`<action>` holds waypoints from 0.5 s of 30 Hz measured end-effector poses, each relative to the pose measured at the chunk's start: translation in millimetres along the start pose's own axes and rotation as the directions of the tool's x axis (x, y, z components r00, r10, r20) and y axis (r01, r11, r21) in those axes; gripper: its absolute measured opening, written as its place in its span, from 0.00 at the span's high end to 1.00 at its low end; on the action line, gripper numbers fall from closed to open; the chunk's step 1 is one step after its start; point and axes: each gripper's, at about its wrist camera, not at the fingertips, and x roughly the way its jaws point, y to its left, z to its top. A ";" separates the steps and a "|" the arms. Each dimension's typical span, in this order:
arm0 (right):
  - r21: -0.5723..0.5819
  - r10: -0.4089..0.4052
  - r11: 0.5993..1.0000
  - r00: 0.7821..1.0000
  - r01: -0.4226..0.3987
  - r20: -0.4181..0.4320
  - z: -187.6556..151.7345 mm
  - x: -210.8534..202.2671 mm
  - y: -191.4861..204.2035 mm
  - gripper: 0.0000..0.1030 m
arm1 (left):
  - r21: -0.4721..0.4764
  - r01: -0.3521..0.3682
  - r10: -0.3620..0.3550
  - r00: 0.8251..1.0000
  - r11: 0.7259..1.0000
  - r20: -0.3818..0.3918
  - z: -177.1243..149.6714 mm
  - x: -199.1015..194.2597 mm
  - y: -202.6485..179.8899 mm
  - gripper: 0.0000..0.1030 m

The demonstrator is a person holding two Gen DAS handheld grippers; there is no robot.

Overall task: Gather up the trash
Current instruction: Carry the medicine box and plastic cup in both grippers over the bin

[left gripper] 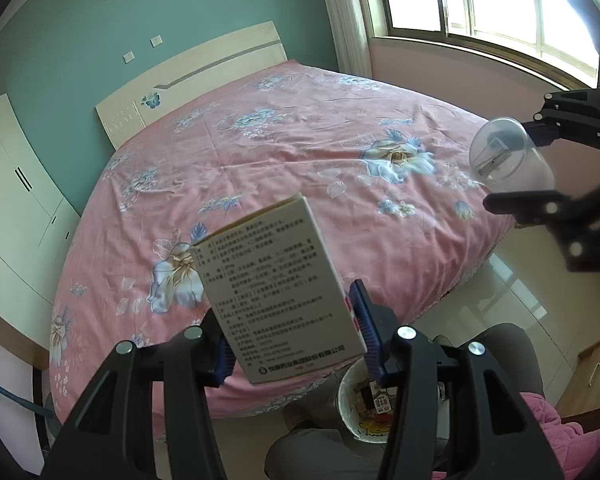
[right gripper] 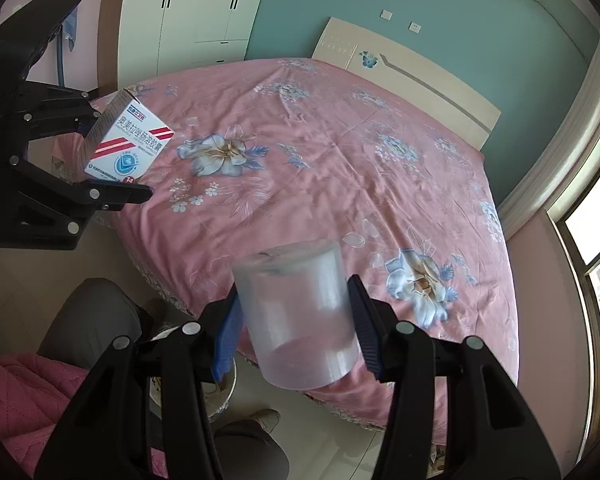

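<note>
Bed [left gripper: 260, 152] looks cleared of trash: left gripper [left gripper: 292, 336] clamps box [left gripper: 276, 292], right gripper [right gripper: 296, 320] clamps cup [right gripper: 300, 316], both held above floor bin [left gripper: 350, 404] by the bed edge, drop-off still to do.

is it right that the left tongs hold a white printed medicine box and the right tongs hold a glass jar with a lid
Not quite. The left tongs do hold the white printed medicine box, but the right tongs hold a clear plastic cup, open and lidless, as the left wrist view shows.
</note>
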 end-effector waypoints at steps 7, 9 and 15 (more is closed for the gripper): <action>-0.001 0.062 0.998 0.995 -0.062 -0.082 -29.4 43.6 24.8 0.50 | -0.012 0.035 -0.036 0.991 0.999 -0.131 -42.9 54.9 -9.2 0.49; 0.003 0.078 0.997 0.991 -0.078 -0.108 -38.9 54.7 31.0 0.50 | -0.004 0.050 -0.050 0.985 0.999 -0.166 -57.1 69.9 -17.5 0.49; 0.017 0.123 0.992 0.977 -0.122 -0.173 -64.4 87.7 48.5 0.50 | -0.008 0.103 -0.101 0.963 0.995 -0.251 -93.8 107.4 -35.4 0.49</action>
